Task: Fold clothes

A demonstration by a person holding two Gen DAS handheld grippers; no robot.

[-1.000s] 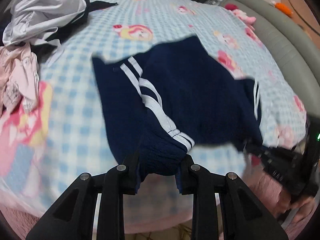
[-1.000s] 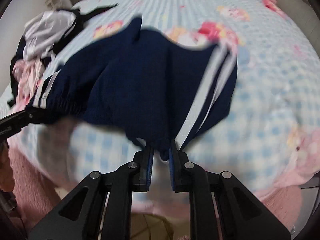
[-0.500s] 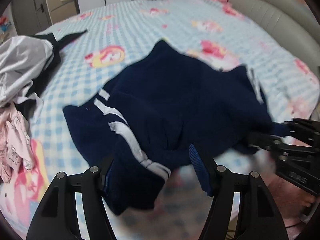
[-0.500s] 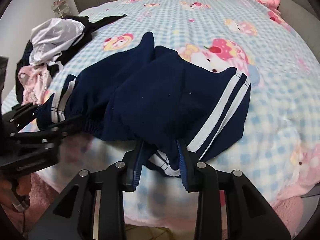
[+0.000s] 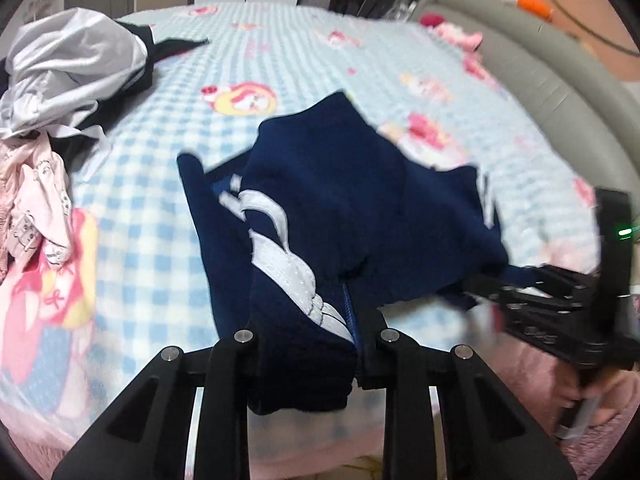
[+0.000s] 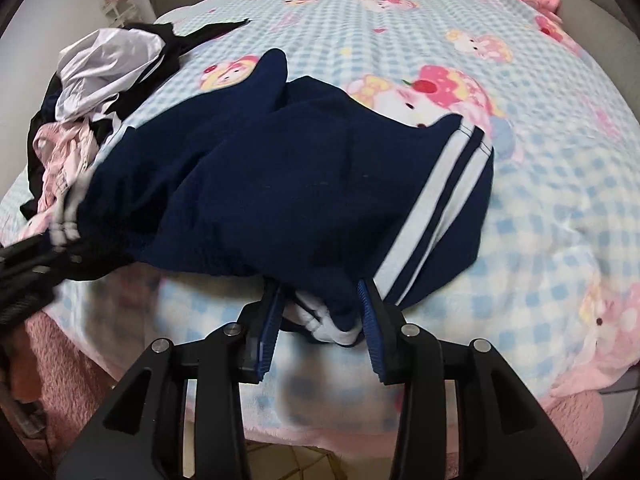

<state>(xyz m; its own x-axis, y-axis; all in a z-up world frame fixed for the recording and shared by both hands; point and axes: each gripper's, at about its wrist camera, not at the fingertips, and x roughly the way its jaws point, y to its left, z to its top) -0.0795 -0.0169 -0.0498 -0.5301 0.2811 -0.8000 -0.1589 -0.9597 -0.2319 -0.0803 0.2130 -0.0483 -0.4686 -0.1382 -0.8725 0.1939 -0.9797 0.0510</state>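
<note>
My left gripper [image 5: 308, 354] is clamped on a thick bunch of the shorts' [image 6: 304, 196] waistband, and that bulk is the worry: several layers are squeezed together, so a pull could drag hidden folds along or let an inner layer slip out and skew the edge. My right gripper [image 6: 320, 332] has its jaws apart around the other waistband corner, cloth lying loosely between the pads; I judge it has no hold there, so if I lift or tug with the left alone the shorts will swing and crumple toward the left side. The bed's edge is just under both grippers, and loose cloth could slide off the blanket [image 6: 500, 240]. The shorts lie rumpled on the blanket straight ahead of both grippers, legs pointing away, white stripes [image 6: 432, 208] showing on the right leg. A pile [image 5: 68, 80] of other clothes sits to the left, near enough to catch on a wide sweep.
</note>
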